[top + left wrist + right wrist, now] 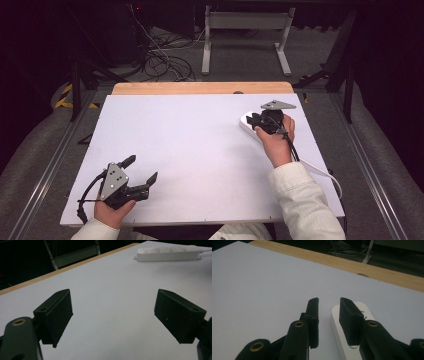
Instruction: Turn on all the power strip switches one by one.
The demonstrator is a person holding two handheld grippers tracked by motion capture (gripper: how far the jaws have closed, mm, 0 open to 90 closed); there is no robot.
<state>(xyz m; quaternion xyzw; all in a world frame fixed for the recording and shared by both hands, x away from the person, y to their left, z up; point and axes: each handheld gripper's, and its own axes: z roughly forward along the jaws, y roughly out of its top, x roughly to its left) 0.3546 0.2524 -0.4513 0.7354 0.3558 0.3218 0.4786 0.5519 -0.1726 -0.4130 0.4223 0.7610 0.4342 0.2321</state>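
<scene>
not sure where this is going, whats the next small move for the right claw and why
Probably shift the right claw slightly sideways and lower it so its jaws straddle the power strip. In the right gripper view they stand narrowly apart, one over the strip's edge, the other over bare table, gripping nothing.

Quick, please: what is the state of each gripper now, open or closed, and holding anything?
Left gripper: open wide, holding nothing.
Right gripper: partly open, holding nothing, at the end of the white power strip.
</scene>
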